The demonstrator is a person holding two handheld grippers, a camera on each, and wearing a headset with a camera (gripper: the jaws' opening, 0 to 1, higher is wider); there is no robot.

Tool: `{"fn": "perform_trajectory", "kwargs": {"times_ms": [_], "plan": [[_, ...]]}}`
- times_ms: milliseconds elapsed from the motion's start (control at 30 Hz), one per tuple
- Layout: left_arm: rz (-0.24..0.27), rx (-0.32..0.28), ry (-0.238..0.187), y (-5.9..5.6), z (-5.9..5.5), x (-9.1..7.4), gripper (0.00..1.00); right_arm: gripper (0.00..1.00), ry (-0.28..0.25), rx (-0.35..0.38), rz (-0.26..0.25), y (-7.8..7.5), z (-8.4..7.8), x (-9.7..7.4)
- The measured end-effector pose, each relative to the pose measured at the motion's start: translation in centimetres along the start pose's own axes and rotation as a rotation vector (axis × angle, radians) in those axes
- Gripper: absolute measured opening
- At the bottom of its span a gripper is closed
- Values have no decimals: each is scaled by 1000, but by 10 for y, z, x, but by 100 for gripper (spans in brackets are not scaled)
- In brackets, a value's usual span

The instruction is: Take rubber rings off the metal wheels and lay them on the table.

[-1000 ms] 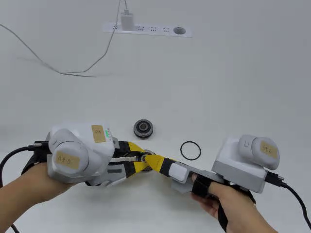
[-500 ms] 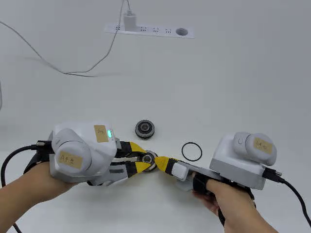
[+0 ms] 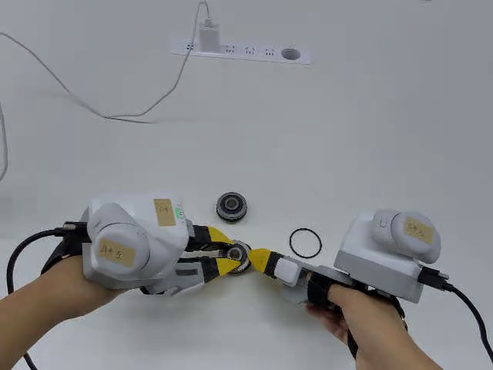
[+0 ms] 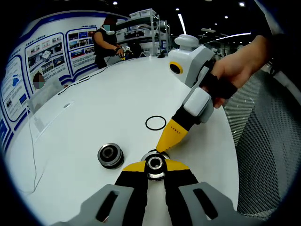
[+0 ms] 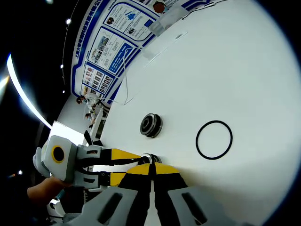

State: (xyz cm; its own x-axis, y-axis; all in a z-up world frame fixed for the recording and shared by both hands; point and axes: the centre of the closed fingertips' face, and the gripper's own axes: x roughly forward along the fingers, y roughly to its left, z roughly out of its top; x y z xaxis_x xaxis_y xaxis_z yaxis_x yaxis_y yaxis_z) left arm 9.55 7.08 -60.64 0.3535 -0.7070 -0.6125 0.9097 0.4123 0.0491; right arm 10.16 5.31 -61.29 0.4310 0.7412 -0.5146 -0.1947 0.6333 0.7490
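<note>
My left gripper (image 3: pixel 229 257) (image 4: pixel 155 167) is shut on a small metal wheel (image 3: pixel 238 254) (image 4: pixel 155 164), held just above the table. From the right, my right gripper (image 3: pixel 256 257) (image 5: pixel 149 167) has its yellow jaws pressed together at that wheel's rim (image 5: pixel 149 157), pinching the edge of its black rubber ring. In the left gripper view the right gripper (image 4: pixel 165 143) touches the wheel's far side. A second wheel (image 3: pixel 232 206) (image 4: pixel 111 155) (image 5: pixel 151 125) with its rubber on lies flat behind. A loose rubber ring (image 3: pixel 306 243) (image 4: pixel 155 123) (image 5: pixel 214 139) lies on the table.
A white power strip (image 3: pixel 240 52) with a plug and a grey cable (image 3: pixel 115 116) lies at the far edge of the white table (image 3: pixel 370 139). In the left gripper view a person (image 4: pixel 106 44) stands beyond the table, near shelves.
My right gripper's tips have drawn slightly to the right, from over the held wheel to its right rim. The left gripper keeps its hold. The head camera has shifted a little.
</note>
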Motion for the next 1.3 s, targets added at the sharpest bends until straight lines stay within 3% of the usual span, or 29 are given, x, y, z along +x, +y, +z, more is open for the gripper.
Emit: {"fn": "perform_trajectory", "kwargs": {"times_ms": [533,1300], "plan": [[21,0,0,0,0,0,12,0,3,28,4,3,1,-1],[22,0,0,0,0,0,12,0,9,-36,24,11,-2,-2]]}}
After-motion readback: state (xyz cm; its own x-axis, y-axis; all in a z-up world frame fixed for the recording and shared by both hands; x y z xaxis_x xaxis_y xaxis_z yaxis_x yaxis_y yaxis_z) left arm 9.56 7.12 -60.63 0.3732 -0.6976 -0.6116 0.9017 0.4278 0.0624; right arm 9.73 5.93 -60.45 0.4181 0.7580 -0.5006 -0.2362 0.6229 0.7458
